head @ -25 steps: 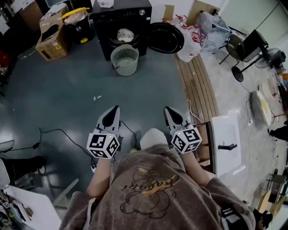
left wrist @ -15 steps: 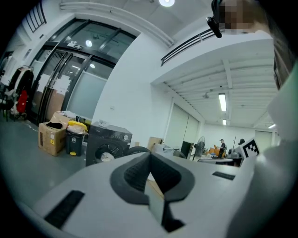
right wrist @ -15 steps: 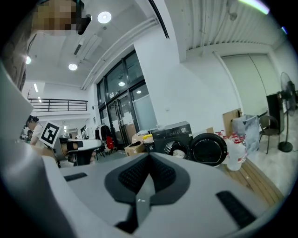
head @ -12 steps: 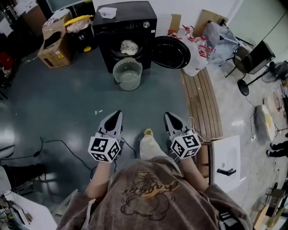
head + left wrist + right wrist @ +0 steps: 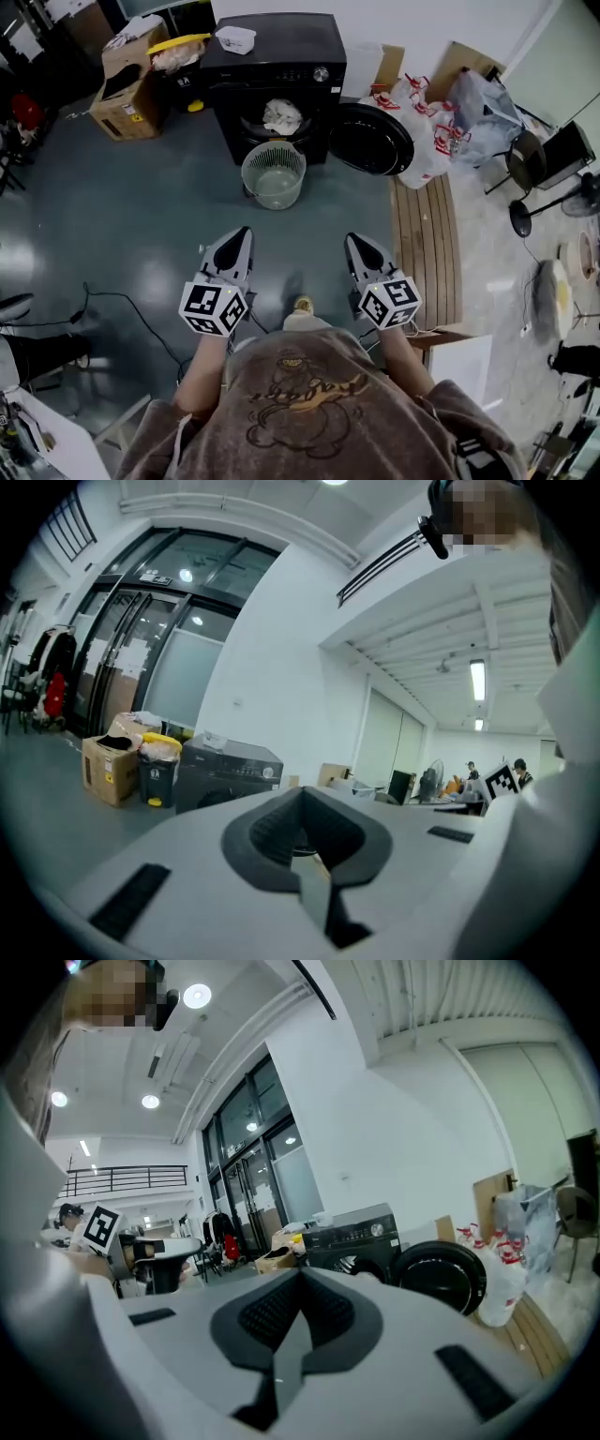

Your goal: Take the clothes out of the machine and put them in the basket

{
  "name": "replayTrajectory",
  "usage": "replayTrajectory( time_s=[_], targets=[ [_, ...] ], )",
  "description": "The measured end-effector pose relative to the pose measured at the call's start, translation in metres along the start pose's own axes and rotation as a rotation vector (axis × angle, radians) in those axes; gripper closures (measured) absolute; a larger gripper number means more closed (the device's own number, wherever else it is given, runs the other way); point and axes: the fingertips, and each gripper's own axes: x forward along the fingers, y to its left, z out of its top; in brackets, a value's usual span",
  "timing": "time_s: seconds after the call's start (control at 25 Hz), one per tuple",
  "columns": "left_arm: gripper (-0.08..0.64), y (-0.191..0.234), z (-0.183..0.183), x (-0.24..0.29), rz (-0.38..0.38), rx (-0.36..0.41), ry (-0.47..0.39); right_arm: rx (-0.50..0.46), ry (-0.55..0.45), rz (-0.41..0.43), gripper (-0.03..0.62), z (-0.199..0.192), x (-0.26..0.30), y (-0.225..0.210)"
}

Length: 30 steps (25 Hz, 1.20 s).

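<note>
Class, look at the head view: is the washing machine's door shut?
No, the door stands swung open beside the washing machine, and pale clothes show inside its drum.

Dark glossy floor (image 5: 112,206), and there's the black machine (image 5: 291,47) standing on it, pale basket (image 5: 274,174) just in front of its open drum. Cardboard box (image 5: 127,89) off left, slatted wooden board (image 5: 427,244) lying right.

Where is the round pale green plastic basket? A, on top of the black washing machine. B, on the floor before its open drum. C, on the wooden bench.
B: the round pale green plastic basket stands on the grey floor right before the open black washing machine.
</note>
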Motion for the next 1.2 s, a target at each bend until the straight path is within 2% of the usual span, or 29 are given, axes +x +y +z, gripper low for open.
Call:
replayTrajectory(
  time_s=[0.12, 0.36, 0.56, 1.0, 1.2],
  targets=[
    [0.554, 0.01, 0.005, 0.021, 0.026, 0.031, -0.003, -0.005, 0.003, 0.026, 0.595, 0.009, 0.025, -0.016],
    [0.554, 0.034, 0.008, 0.058, 0.046, 0.01, 0.0, 0.009, 0.006, 0.049, 0.595, 0.021, 0.067, -0.036],
    [0.554, 0.059, 0.013, 0.102, 0.013, 0.029, 0.011, 0.012, 0.015, 0.056, 0.595, 0.025, 0.108, -0.046],
    [0.554, 0.139, 0.029, 0.213, -0.058, -0.004, 0.049, 0.011, 0.031, 0.018, 0.595, 0.055, 0.239, -0.076],
    [0.554, 0.172, 0.036, 0.263, -0.099, 0.016, 0.065, 0.017, 0.048, -0.014, 0.595, 0.058, 0.286, -0.096]
  ],
)
